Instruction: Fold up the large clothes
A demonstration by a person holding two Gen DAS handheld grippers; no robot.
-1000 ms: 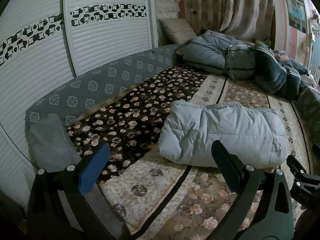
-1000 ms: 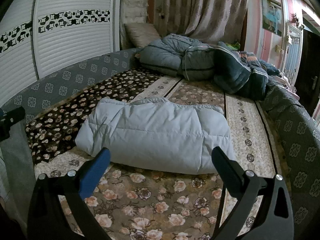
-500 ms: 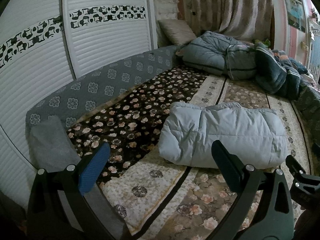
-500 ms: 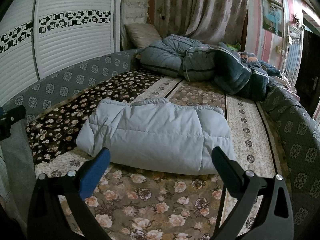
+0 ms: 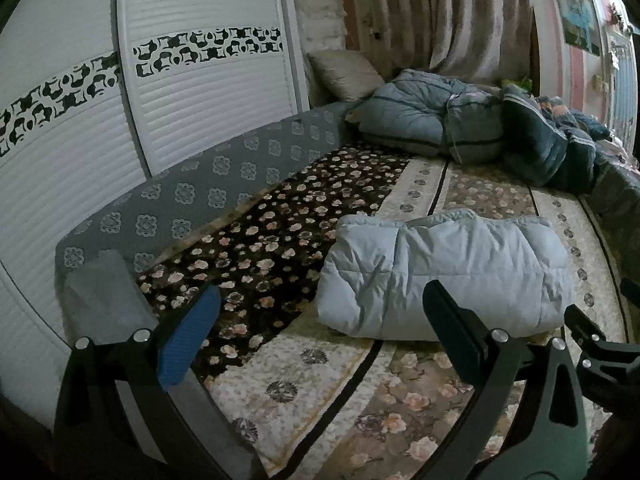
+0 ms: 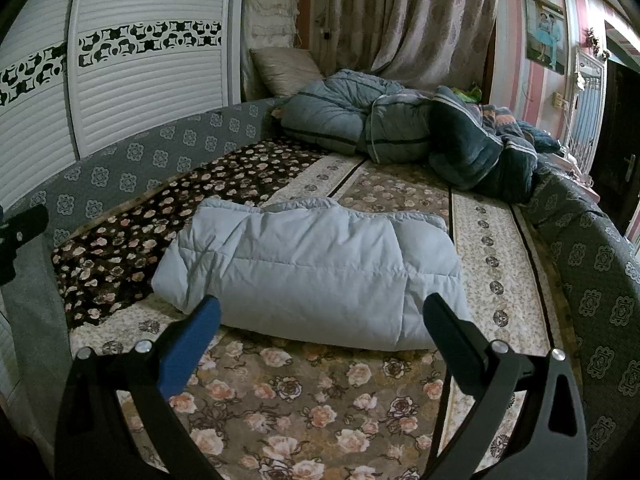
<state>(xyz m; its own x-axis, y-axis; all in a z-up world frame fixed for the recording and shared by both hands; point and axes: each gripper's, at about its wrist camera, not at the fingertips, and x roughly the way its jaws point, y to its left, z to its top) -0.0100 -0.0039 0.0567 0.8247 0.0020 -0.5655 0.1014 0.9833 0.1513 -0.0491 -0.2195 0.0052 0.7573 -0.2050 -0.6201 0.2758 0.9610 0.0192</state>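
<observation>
A pale blue padded jacket (image 5: 448, 272) lies folded into a thick rectangle on the flowered bed cover; it also shows in the right wrist view (image 6: 316, 268). My left gripper (image 5: 320, 304) is open and empty, held above the bed's near edge, short of the jacket's left end. My right gripper (image 6: 320, 316) is open and empty, held just in front of the jacket's near edge, not touching it. Part of the right gripper shows at the right edge of the left wrist view (image 5: 600, 348).
A grey patterned padded rail (image 5: 208, 192) runs along the bed's left side, with white louvred wardrobe doors (image 5: 192, 92) behind. Rumpled blue and dark quilts (image 6: 400, 128) and a pillow (image 6: 286, 66) lie at the far end. Another padded rail (image 6: 592, 280) bounds the right side.
Both grippers stay open and nearly still; the views shift only slightly. The jacket has not moved.
</observation>
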